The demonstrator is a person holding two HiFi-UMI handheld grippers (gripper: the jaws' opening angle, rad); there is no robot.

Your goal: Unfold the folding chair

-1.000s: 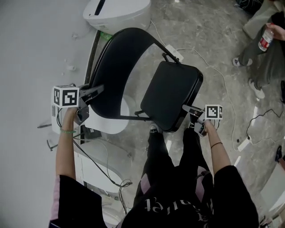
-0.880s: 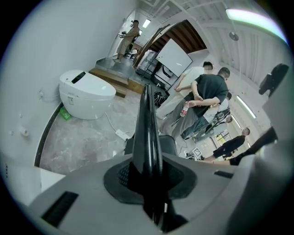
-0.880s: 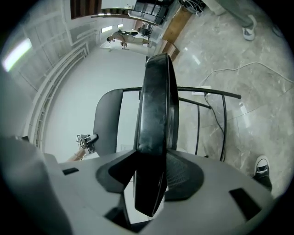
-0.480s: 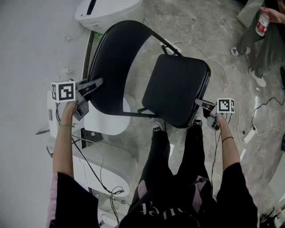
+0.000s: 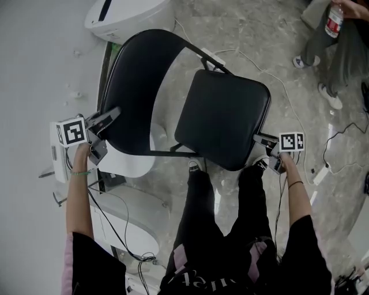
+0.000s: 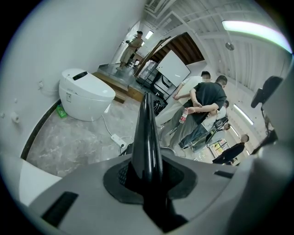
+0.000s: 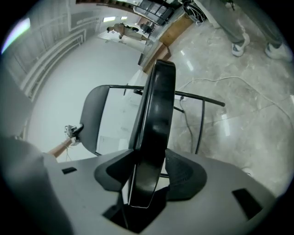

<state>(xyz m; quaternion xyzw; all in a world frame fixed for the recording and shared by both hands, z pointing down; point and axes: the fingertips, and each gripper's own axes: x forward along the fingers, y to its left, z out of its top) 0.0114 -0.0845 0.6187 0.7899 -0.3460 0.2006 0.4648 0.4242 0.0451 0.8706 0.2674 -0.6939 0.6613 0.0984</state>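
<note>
The black folding chair stands spread on the marble floor, its curved backrest (image 5: 135,86) at left and its padded seat (image 5: 225,118) at right. My left gripper (image 5: 106,118) is shut on the backrest's outer edge; in the left gripper view that thin edge (image 6: 147,137) runs up from between the pressed pads of the left gripper (image 6: 147,179). My right gripper (image 5: 260,139) sits at the seat's front right corner. Its jaws are opening, and the thick seat edge (image 7: 158,114) still lies between the jaws of the right gripper (image 7: 149,176). The backrest (image 7: 94,114) shows beyond.
White toilets stand by the wall, one at the top (image 5: 124,17) and another fixture (image 5: 130,158) under the backrest. A power strip (image 5: 213,59) and cables (image 5: 277,80) lie on the floor. A person (image 5: 340,46) with a bottle stands at top right. My own legs (image 5: 196,213) are below the seat.
The seat has swung down and away from the backrest, now lying flatter and wider. My right gripper moved right and down with the seat's edge; my left gripper moved left and down with the backrest.
</note>
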